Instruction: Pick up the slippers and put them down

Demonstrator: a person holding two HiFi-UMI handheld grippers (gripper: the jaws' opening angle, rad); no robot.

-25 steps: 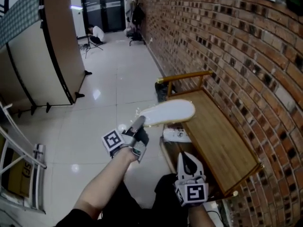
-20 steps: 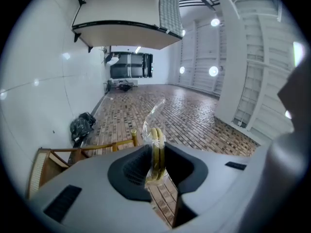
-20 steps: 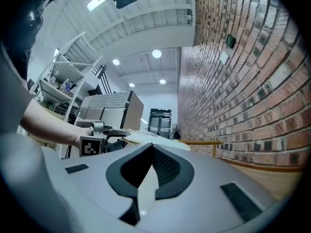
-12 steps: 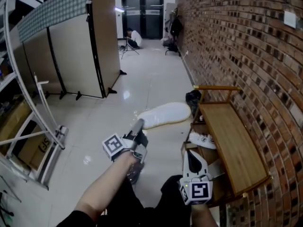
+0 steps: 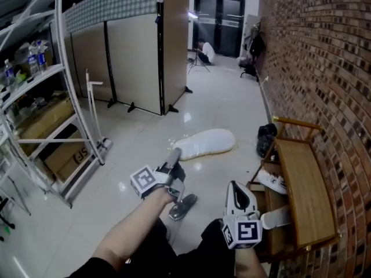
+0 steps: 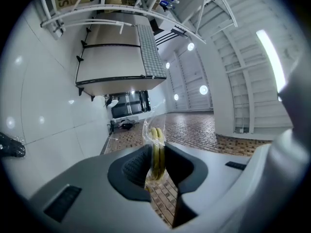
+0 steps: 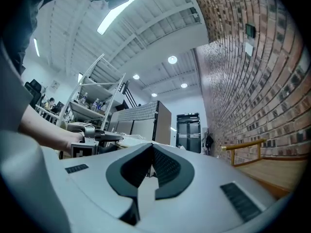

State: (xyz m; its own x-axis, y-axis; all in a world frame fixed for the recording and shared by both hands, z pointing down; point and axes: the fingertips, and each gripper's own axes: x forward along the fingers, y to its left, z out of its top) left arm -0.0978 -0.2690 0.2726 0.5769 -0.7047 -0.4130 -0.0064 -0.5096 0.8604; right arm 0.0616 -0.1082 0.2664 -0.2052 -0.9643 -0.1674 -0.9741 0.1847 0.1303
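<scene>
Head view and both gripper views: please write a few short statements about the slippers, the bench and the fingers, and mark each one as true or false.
1. The left gripper holds a white slipper out over the floor. True.
2. A second slipper lies at the wooden bench, lower than its top. True.
3. The right gripper holds a slipper too. False: its fingers are together with nothing between them.
4. The bench stands against the folding screen. False: it stands along the brick wall.
</scene>
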